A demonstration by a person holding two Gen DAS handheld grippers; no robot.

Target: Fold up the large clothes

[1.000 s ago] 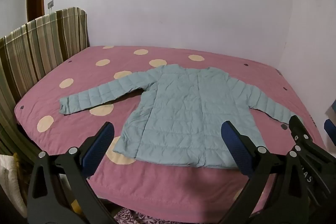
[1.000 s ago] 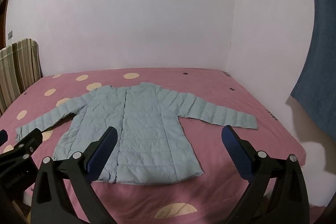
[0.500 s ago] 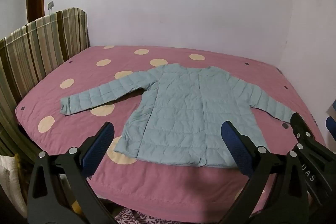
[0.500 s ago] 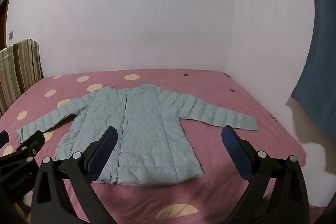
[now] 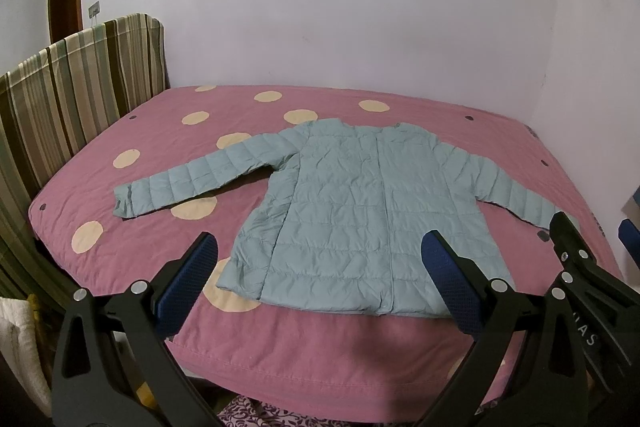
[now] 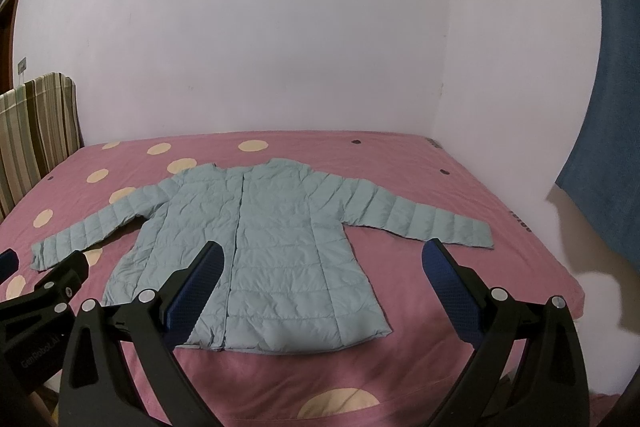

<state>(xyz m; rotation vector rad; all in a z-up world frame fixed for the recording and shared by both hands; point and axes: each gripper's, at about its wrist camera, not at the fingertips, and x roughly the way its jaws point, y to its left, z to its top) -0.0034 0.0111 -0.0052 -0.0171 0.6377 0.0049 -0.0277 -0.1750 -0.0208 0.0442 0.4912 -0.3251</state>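
Pale walls enclose a pink, dotted bed [image 5: 120, 131] on which the light-blue quilted jacket [image 5: 352, 211] lies flat, sleeves spread sideways, hem toward both tools. Left hand-held gripper [image 5: 316, 267] and right hand-held gripper [image 6: 320, 271] hang wide open, empty, above the near edge; the jacket's long axis runs away from them. From the left view, the right cuff is hidden behind the other tool.
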